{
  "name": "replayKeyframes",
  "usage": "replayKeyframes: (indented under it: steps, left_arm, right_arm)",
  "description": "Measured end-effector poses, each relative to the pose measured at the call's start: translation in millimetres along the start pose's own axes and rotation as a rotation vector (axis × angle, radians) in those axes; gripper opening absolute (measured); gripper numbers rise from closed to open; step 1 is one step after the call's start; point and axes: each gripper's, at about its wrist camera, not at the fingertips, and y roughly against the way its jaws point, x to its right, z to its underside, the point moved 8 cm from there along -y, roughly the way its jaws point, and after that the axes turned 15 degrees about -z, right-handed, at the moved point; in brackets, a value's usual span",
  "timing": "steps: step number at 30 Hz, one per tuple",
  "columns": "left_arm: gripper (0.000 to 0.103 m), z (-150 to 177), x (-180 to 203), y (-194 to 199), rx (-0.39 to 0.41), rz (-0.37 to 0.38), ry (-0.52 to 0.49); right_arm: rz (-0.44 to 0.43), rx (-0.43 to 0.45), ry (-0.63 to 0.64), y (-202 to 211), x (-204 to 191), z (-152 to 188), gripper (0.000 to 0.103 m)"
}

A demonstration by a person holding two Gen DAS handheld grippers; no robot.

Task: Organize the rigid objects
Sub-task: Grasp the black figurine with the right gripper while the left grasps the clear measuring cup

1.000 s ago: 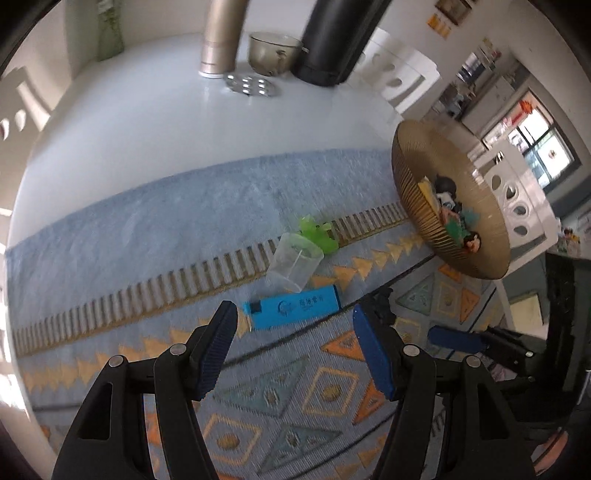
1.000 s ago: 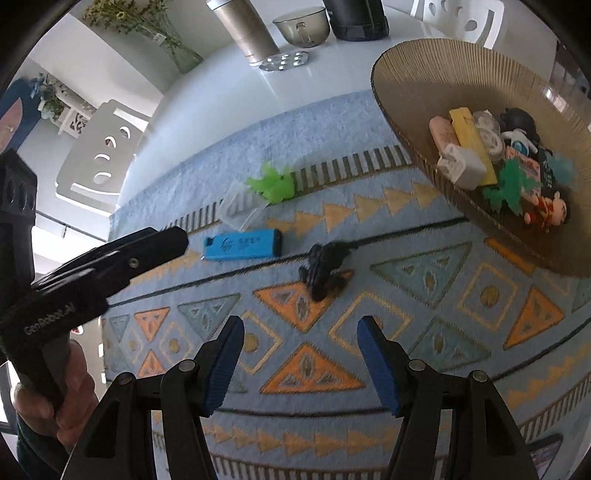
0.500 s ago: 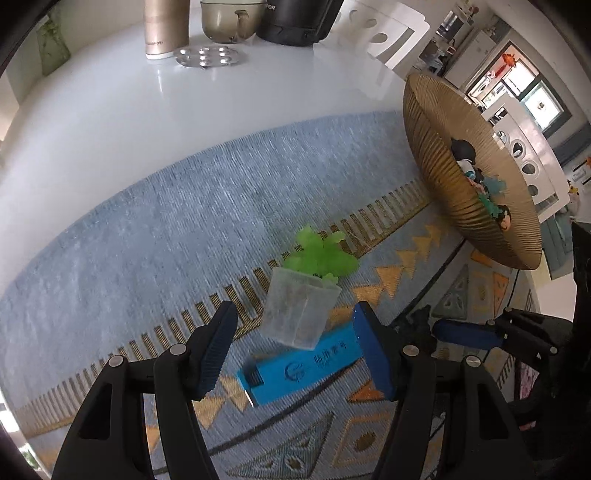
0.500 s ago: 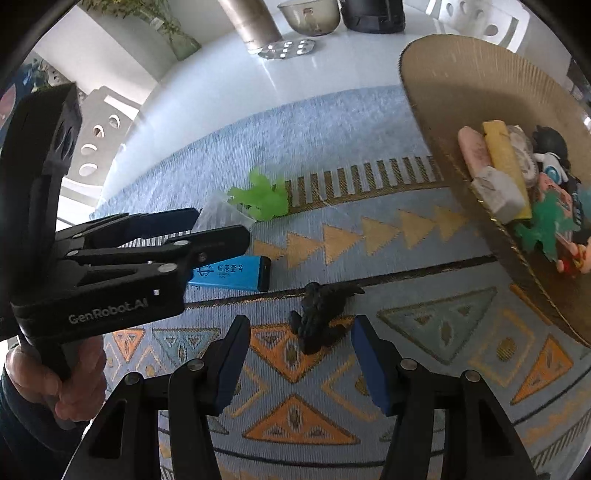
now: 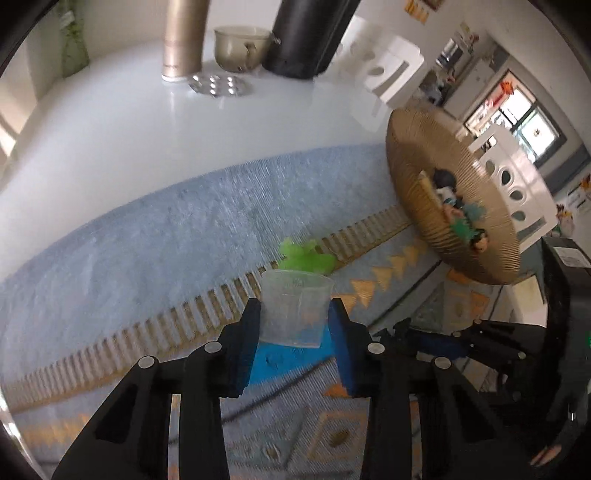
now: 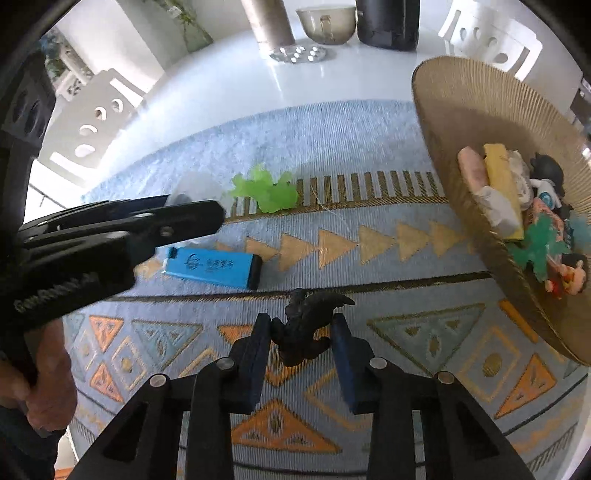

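Note:
A clear plastic cup [image 5: 295, 295] lies on the patterned mat between the blue pads of my left gripper [image 5: 293, 314], whose jaws are closing and touch both its sides. A black toy figure [image 6: 314, 302] sits between the pads of my right gripper [image 6: 301, 325], also closing, and both pads touch it. Just behind the cup is a green toy [image 5: 303, 258]. A blue box [image 6: 214, 267] lies flat under and beside the cup. To the right, the woven basket [image 6: 461, 103] holds several small toys.
The blue mat [image 5: 147, 229] covers the near part of a white table. At the far edge stand a gold flask [image 5: 183, 37], a bowl [image 5: 240, 48], a black cylinder [image 5: 310, 33] and a metal dish [image 5: 219, 83]. A hand [image 6: 40, 398] holds the left gripper.
Both grippers have narrowed their jaws: the left around the clear cup, the right around the black figure. The left gripper came forward over the blue box to the cup.

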Motion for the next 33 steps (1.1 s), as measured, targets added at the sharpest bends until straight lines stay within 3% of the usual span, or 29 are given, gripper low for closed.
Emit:
replayKeyframes:
  steps: [6, 11, 17, 21, 24, 26, 29, 33]
  left_arm:
    - [0.034, 34.3, 4.7, 33.3, 0.009, -0.009, 0.057]
    - [0.034, 83.2, 3.6, 43.1, -0.024, -0.015, 0.131]
    - [0.034, 128.7, 0.0, 37.8, -0.068, -0.058, 0.238]
    - [0.034, 146.0, -1.9, 34.0, -0.074, -0.114, 0.302]
    - [0.034, 154.2, 1.9, 36.2, -0.067, -0.123, 0.314]
    - [0.033, 158.7, 4.1, 38.0, -0.070, -0.123, 0.314]
    - [0.033, 163.5, 5.3, 39.8, -0.075, -0.124, 0.314]
    - [0.033, 168.6, 4.6, 45.1, -0.073, -0.120, 0.316]
  right_arm:
    - [-0.083, -0.021, 0.086, 31.8, -13.7, 30.8, 0.032]
    - [-0.045, -0.084, 0.196, 32.0, -20.5, 61.5, 0.032]
    - [-0.062, -0.098, 0.184, 23.6, -14.6, 77.6, 0.032]
    - [-0.101, -0.109, 0.076, 22.2, -2.0, 84.3, 0.033]
    - [-0.111, -0.113, 0.041, 23.8, 0.5, 92.5, 0.045]
    - [-0.098, -0.109, 0.046, 24.7, -1.9, 96.7, 0.063]
    - [-0.114, -0.118, 0.060, 24.0, -12.7, 106.8, 0.063]
    - [-0.019, -0.112, 0.051, 19.6, -9.5, 104.7, 0.062]
